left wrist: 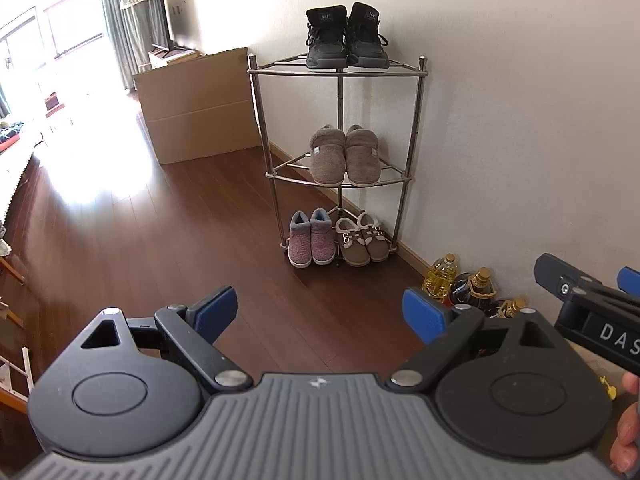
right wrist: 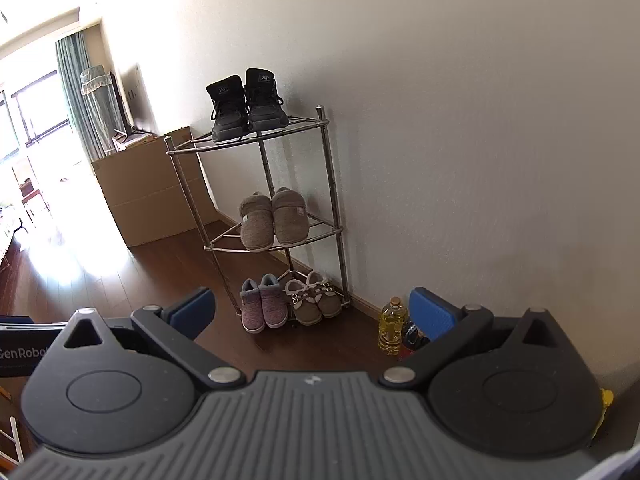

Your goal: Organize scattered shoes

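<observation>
Left wrist: shoes [left wrist: 338, 236] beyond open left tool [left wrist: 320, 316].

My blue finger pads [left wrist: 218, 312] sit on black arms. On the chrome corner rack [left wrist: 339, 74]: black high-top sneakers [left wrist: 346, 38], grey-brown fleece slippers [left wrist: 345, 156], pink-mauve knit booties [left wrist: 311, 242] with blue cuffs, olive strap shoes [left wrist: 362, 242] trimmed white. Floor [left wrist: 160, 240] dark reddish-brown; oil bottle [left wrist: 440, 278] yellow.
</observation>
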Demonstrator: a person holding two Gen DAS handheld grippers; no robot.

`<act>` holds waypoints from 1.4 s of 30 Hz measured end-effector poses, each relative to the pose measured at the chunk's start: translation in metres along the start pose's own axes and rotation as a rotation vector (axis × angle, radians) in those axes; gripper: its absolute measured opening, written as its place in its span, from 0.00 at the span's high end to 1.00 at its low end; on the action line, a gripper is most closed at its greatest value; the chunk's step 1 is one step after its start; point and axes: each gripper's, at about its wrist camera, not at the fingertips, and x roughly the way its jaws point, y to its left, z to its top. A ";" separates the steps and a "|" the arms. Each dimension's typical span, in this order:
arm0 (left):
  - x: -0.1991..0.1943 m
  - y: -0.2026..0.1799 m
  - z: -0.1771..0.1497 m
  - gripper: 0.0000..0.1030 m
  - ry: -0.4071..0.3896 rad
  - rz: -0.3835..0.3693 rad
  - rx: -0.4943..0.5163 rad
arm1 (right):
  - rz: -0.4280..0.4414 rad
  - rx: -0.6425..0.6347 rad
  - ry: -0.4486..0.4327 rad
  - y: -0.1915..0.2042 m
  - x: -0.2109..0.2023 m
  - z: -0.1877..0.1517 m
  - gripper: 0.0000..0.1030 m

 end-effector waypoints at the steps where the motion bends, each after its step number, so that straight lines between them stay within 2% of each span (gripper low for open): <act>1: 0.002 -0.004 0.001 0.11 0.002 0.003 -0.003 | 0.003 -0.005 0.008 -0.003 0.004 0.002 0.01; 5: 0.006 -0.015 0.000 0.11 -0.010 0.018 -0.010 | 0.018 -0.028 0.038 -0.013 0.019 0.007 0.01; 11: 0.009 -0.017 -0.007 0.11 -0.019 0.084 -0.016 | 0.068 -0.077 0.066 -0.013 0.039 0.017 0.01; 19: 0.001 0.002 -0.015 0.11 -0.006 0.169 -0.108 | 0.139 -0.120 0.107 0.006 0.059 0.028 0.01; 26: 0.012 0.020 -0.010 0.11 0.013 0.197 -0.137 | 0.184 -0.127 0.124 0.027 0.074 0.038 0.01; 33: 0.053 0.039 0.019 0.11 0.037 0.172 -0.139 | 0.173 -0.104 0.141 0.039 0.098 0.048 0.01; 42: 0.103 0.056 0.080 0.11 0.036 0.101 -0.043 | 0.068 -0.007 0.144 0.058 0.141 0.082 0.01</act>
